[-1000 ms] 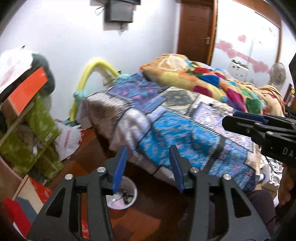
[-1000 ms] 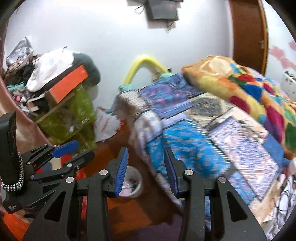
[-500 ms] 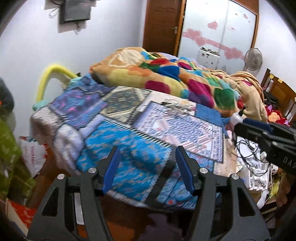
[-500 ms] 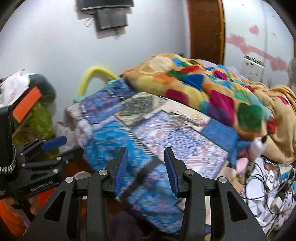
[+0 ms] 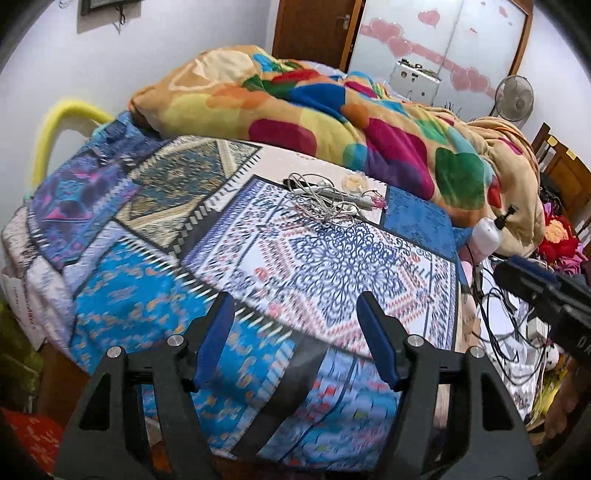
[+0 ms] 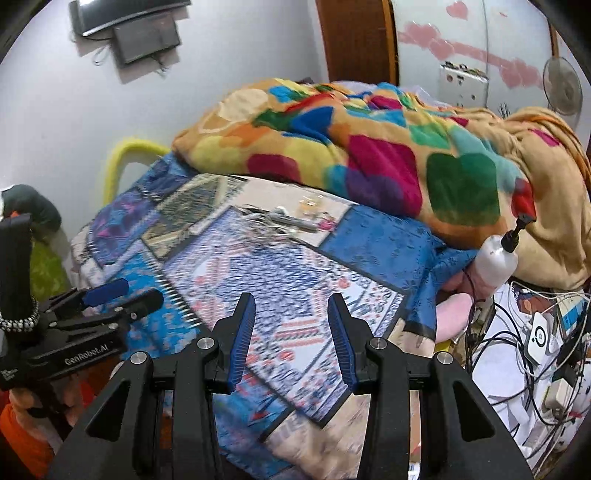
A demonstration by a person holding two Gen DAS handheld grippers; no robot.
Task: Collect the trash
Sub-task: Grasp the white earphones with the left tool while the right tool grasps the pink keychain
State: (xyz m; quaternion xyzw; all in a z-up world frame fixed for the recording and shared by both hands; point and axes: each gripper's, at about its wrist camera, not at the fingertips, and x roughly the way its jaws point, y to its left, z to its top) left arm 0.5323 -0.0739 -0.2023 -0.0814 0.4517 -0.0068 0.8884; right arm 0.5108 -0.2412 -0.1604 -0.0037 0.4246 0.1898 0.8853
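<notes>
1. My left gripper point(image 5: 295, 338) is spread wide, holding nothing, above the patchwork bedspread point(image 5: 155, 302).
2. My right gripper point(image 6: 291, 334) is also spread and empty.
3. I see a small clear wrapper point(image 5: 355, 181) on the bed beside tangled white cables point(image 5: 325, 201), well beyond both grippers.

Bedroom with a patchwork-covered bed

A multicoloured blanket point(image 5: 332, 122) lies heaped on the bed point(image 5: 155, 295); a white spray bottle point(image 6: 495, 264) stands beside it, near tangled cables point(image 6: 535, 332), with a fan point(image 5: 514, 98) and wooden door point(image 5: 314, 29) behind.
</notes>
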